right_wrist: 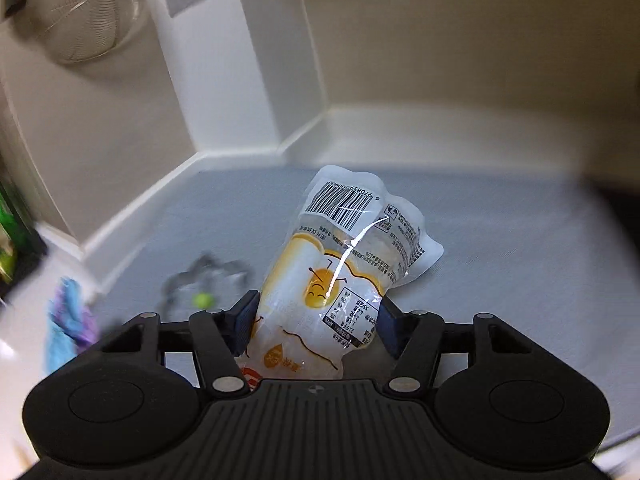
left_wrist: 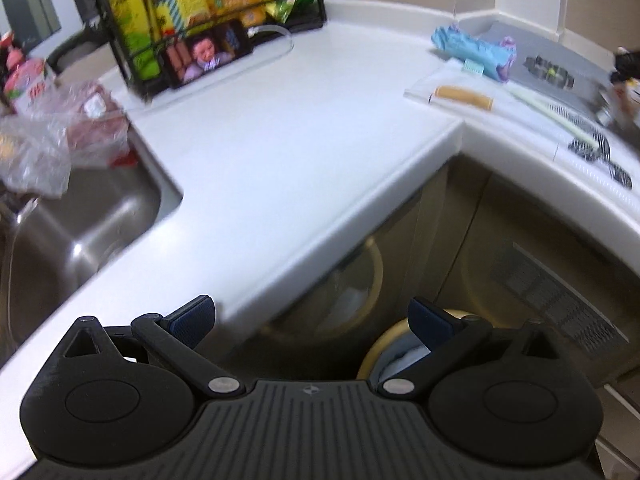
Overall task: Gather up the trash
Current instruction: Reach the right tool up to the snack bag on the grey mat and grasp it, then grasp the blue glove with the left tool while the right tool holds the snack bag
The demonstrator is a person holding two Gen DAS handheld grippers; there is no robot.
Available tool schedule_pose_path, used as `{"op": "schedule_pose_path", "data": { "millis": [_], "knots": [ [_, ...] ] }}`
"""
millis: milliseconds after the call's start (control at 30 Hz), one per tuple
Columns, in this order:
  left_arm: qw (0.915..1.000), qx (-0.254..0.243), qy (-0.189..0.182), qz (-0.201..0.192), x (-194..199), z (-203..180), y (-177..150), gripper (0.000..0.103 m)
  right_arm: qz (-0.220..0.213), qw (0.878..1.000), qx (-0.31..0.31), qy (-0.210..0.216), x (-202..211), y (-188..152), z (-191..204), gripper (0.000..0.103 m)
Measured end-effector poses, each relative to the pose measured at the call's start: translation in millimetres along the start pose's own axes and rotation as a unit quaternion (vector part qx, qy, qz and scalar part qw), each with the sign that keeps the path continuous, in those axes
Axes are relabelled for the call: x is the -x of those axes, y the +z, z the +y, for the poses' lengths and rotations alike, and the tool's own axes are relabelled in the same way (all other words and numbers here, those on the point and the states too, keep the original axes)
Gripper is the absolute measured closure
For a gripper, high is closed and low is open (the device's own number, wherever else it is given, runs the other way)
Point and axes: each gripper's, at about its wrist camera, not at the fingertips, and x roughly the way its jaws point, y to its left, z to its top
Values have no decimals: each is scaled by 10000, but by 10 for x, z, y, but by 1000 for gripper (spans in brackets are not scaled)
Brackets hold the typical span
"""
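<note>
A white and yellow snack wrapper (right_wrist: 352,236) with a barcode lies tilted on the grey mat (right_wrist: 500,240). Its near end sits between the blue pads of my right gripper (right_wrist: 316,314), and both pads touch its sides. My left gripper (left_wrist: 312,316) hangs open with nothing in it, over the front edge of the white counter (left_wrist: 280,140). Below it, a round bin with a yellow rim (left_wrist: 372,354) stands on the floor. A crumpled clear plastic bag (left_wrist: 40,148) rests at the sink's edge, and a blue and purple wrapper (left_wrist: 476,54) (right_wrist: 66,320) lies on the counter.
A steel sink (left_wrist: 100,220) is at the left. A wire rack of snack packs (left_wrist: 208,12) and a phone (left_wrist: 208,56) stand at the back. A metal cookie cutter (left_wrist: 550,72) (right_wrist: 204,284) lies on the mat. Walls close the corner behind it.
</note>
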Motion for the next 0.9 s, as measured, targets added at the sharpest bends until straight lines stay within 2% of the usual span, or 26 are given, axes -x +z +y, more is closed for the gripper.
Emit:
{"op": "schedule_pose_path", "data": {
  "millis": [100,167,267,400,500,567,633,733,800,900],
  "knots": [
    [9998,-119,104,-110,-63,-78,189,0,-381,9933,1015,-406,103,-50,69,39],
    [9998,-101,61,-183,-85,-121,340,0,-415,9900,1293,-393,98,-64,85,39],
    [9991,40,-85,-402,-97,-176,610,0,-285,9936,1082,-134,10,-49,-10,36],
    [9958,505,-314,-692,-181,-232,1101,0,-16,9986,366,380,-171,-34,-159,33],
    [9905,946,-586,-811,-343,-284,1479,0,25,9984,-138,546,-269,-74,-256,32],
    [9883,1067,-659,-871,-461,-408,1704,0,18,9973,-385,620,-319,-130,-330,30],
    [9874,1060,-745,-910,-591,-560,1924,0,88,9964,-551,641,-352,-143,-389,28],
    [9860,1013,-965,-905,-804,-829,2222,0,158,9976,-529,410,-375,-119,-371,21],
    [9851,1018,-1164,-748,-1006,-1013,2409,0,178,9983,-446,328,-395,-130,-360,17],
    [9827,1125,-1422,-390,-1340,-1245,2630,0,276,9994,-165,142,-471,-179,-288,17]
  ]
}}
